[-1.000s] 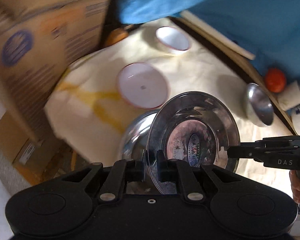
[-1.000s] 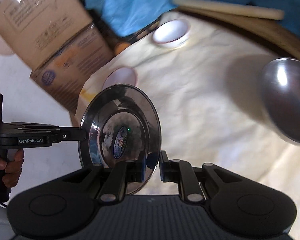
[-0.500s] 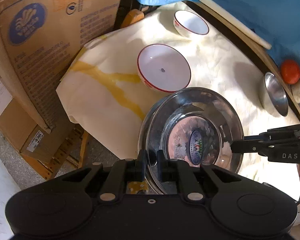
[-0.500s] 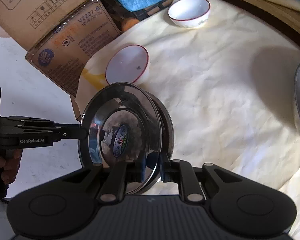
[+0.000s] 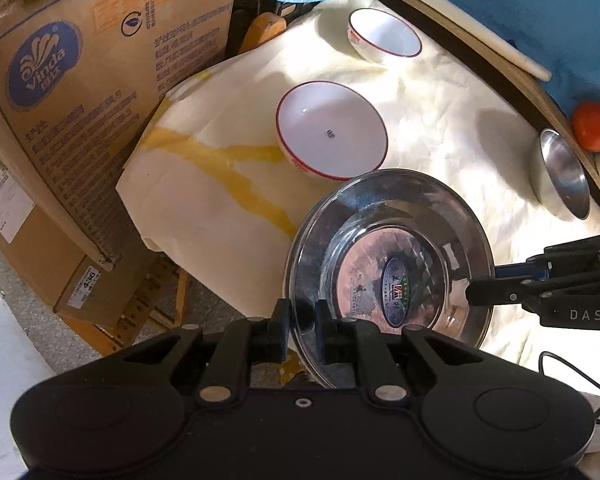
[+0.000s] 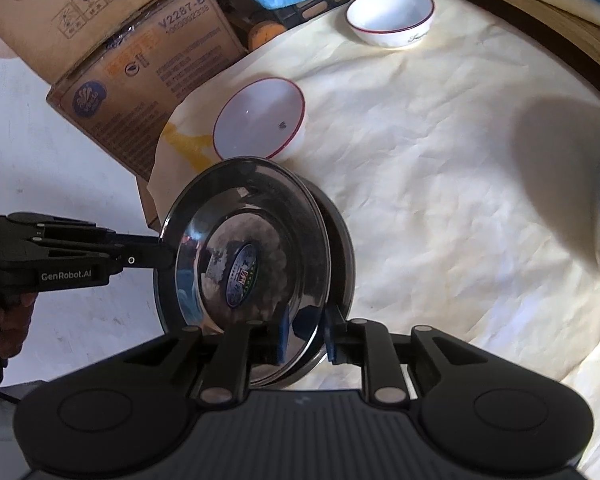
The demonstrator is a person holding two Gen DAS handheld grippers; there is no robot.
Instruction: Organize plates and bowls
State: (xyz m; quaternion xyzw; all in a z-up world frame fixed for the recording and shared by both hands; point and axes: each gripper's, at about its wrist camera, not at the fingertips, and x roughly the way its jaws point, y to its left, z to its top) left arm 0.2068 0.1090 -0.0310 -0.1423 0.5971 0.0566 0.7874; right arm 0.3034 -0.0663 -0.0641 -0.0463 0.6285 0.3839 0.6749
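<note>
Both claws, left claw (image 5: 302, 330) and right claw (image 6: 305, 334), are clamped on opposite rims of the steel plate (image 5: 392, 276), held tilted over another plate on the worktop (image 6: 440, 184) (thin, stiff, probably slippery): grip the rim only.

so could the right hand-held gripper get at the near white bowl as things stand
Probably not yet. The right hand-held gripper is shut on the steel plate, as is the left hand-held gripper. The plate also sits between it and the near white bowl; once released, the cloth beside the bowl looks open.
</note>
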